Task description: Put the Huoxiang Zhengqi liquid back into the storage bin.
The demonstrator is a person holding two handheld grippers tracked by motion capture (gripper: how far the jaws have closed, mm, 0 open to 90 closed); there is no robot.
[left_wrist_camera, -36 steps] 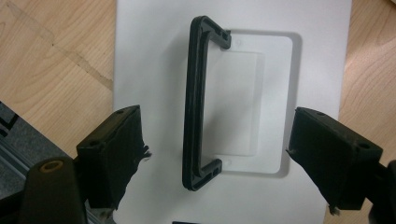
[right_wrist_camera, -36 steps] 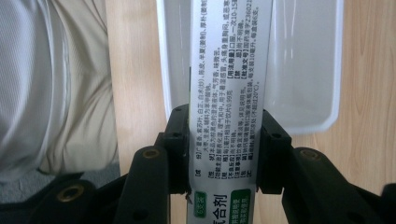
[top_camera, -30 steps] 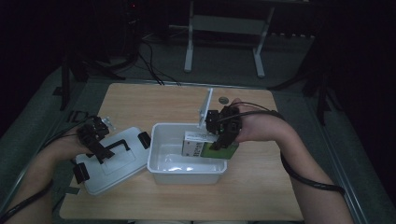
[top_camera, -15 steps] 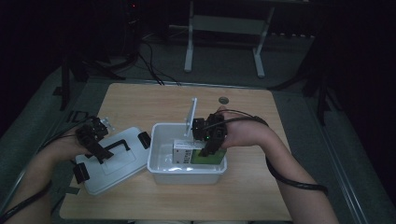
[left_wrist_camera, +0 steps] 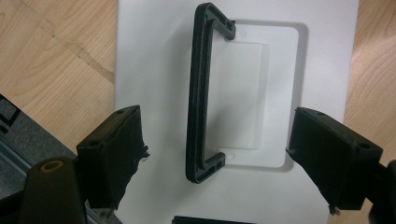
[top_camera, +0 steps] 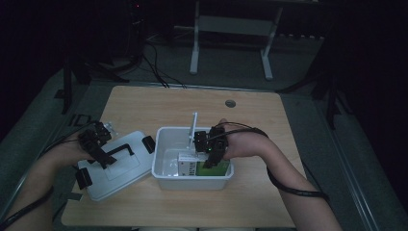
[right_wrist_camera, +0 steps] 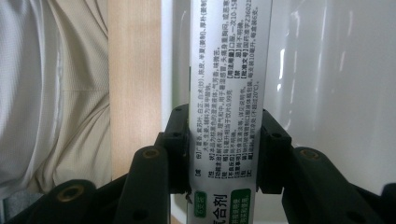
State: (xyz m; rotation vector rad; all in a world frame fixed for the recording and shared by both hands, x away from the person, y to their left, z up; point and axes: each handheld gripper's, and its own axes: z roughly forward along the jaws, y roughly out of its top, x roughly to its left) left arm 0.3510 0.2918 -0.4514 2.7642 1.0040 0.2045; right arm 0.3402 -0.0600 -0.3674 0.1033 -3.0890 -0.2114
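Observation:
A white bin [top_camera: 192, 180] stands mid-table. My right gripper [top_camera: 211, 154] reaches down into it, shut on a green and white carton [top_camera: 190, 166] that lies low inside the bin. In the right gripper view the pads [right_wrist_camera: 180, 140] press both sides of the printed carton [right_wrist_camera: 229, 70], with the bin's white wall [right_wrist_camera: 327, 93] behind it. The bin's white lid [top_camera: 120, 173] lies flat to the left, its black handle [top_camera: 120, 150] up. My left gripper [top_camera: 98, 149] hovers over the lid. Its jaws [left_wrist_camera: 215, 135] stand open astride the handle [left_wrist_camera: 198, 93] without touching it.
The wooden table [top_camera: 269, 125] has a round cable hole [top_camera: 230, 103] near its far edge. A metal stand [top_camera: 231, 29] and cables sit on the floor beyond. The person's light clothing [right_wrist_camera: 51, 84] is close to the table's near edge.
My right gripper has come down and to the left with the carton, from above the bin's right rim to inside the bin. The left gripper and lid have stayed put.

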